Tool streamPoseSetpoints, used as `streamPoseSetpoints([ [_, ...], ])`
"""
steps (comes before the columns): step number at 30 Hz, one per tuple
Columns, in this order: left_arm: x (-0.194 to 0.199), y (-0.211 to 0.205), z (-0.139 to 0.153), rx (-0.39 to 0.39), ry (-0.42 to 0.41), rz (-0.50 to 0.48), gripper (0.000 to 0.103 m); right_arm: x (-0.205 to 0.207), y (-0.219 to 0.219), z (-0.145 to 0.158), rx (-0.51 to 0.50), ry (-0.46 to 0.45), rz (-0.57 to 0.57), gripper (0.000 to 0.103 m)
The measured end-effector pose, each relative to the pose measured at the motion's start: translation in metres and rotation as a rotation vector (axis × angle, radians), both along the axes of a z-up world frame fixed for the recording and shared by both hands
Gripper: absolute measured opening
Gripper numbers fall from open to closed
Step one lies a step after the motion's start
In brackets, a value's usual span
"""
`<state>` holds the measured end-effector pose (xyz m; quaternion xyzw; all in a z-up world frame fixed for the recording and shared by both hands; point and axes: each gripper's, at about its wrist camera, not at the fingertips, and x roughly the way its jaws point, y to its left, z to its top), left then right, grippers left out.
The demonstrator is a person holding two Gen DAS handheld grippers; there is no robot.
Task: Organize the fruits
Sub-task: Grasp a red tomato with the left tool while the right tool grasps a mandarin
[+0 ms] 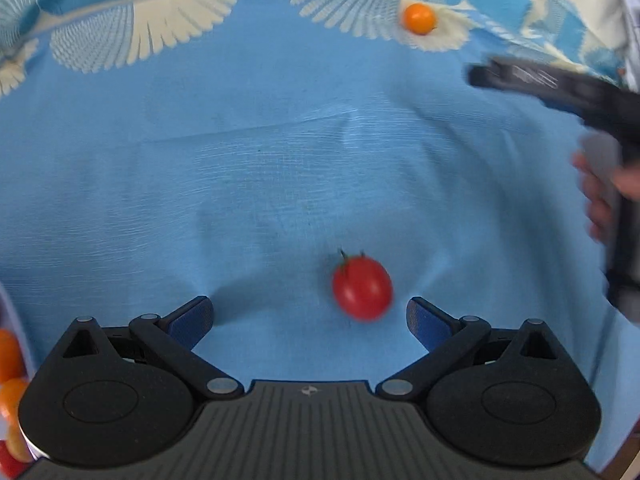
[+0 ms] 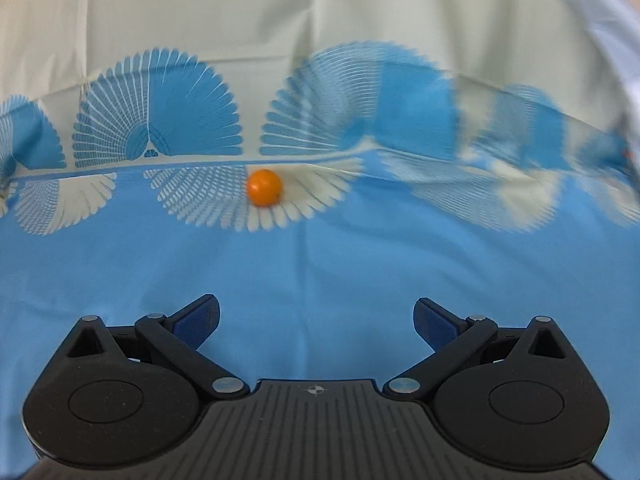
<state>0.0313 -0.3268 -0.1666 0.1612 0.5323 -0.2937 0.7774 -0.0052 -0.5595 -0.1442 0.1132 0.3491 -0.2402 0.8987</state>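
Note:
A red cherry tomato (image 1: pixel 362 287) with a green stem lies on the blue cloth, just ahead of my left gripper (image 1: pixel 310 316) and toward its right finger. The left gripper is open and empty. A small orange tomato (image 1: pixel 419 19) lies far off on the cloth's white fan pattern; it also shows in the right wrist view (image 2: pixel 264 188), well ahead of my right gripper (image 2: pixel 316 318). The right gripper is open and empty, above bare blue cloth. In the left wrist view the right gripper's body (image 1: pixel 560 88) shows at the right edge, blurred, held by a hand.
Several orange and red tomatoes (image 1: pixel 10 380) sit in a container at the left edge of the left wrist view, mostly hidden by the gripper body. The cloth (image 2: pixel 320 248) is blue with a cream and blue fan border and a few creases.

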Motion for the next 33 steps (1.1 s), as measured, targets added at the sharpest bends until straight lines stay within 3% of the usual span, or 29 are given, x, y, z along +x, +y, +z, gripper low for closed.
streamPoseSetpoints([
  [6,0.004,-0.014,-0.002,0.023,-0.113,0.0,0.103,0.092,-0.024,-0.039,-0.012,-0.008,-0.031,0.102],
  [7,0.004,-0.011,-0.001,0.011,-0.114,0.022,0.101,0.103,-0.025,-0.041,-0.037,-0.01,-0.037,0.102],
  [9,0.004,-0.006,0.005,-0.02,-0.115,0.05,0.086,0.117,-0.029,-0.043,-0.052,-0.021,-0.041,0.102],
  [10,0.002,-0.003,0.009,-0.044,-0.126,0.042,0.058,0.122,-0.03,-0.043,-0.058,-0.027,-0.041,0.102],
  [11,0.0,-0.002,0.014,-0.074,-0.142,0.011,0.024,0.123,-0.029,-0.043,-0.065,-0.037,-0.022,0.086],
  [12,-0.003,-0.002,0.02,-0.085,-0.158,-0.017,0.008,0.123,-0.026,-0.04,-0.079,-0.051,0.02,0.047],
  [13,-0.006,-0.004,0.023,-0.079,-0.18,-0.035,0.0,0.122,-0.022,-0.037,-0.099,-0.04,0.054,0.04],
  [17,-0.017,0.013,0.04,-0.105,-0.211,-0.073,0.0,0.09,-0.01,-0.025,-0.082,-0.014,0.046,0.039],
  [24,-0.046,0.064,0.08,-0.111,-0.289,-0.089,0.0,-0.031,0.031,0.018,-0.004,-0.049,-0.017,0.039],
  [27,-0.052,0.072,0.086,-0.11,-0.273,-0.105,0.001,-0.072,0.057,0.038,-0.017,-0.07,-0.027,0.039],
  [28,-0.052,0.068,0.084,-0.115,-0.26,-0.118,0.007,-0.079,0.063,0.041,-0.017,-0.067,-0.036,0.039],
  [30,-0.052,0.054,0.072,-0.114,-0.239,-0.15,0.031,-0.091,0.068,0.041,-0.005,-0.055,-0.074,0.039],
  [31,-0.05,0.044,0.064,-0.107,-0.224,-0.167,0.048,-0.098,0.069,0.04,0.007,-0.048,-0.099,0.039],
  [33,-0.045,0.026,0.048,-0.103,-0.22,-0.18,0.058,-0.109,0.066,0.036,0.032,-0.053,-0.145,0.039],
])
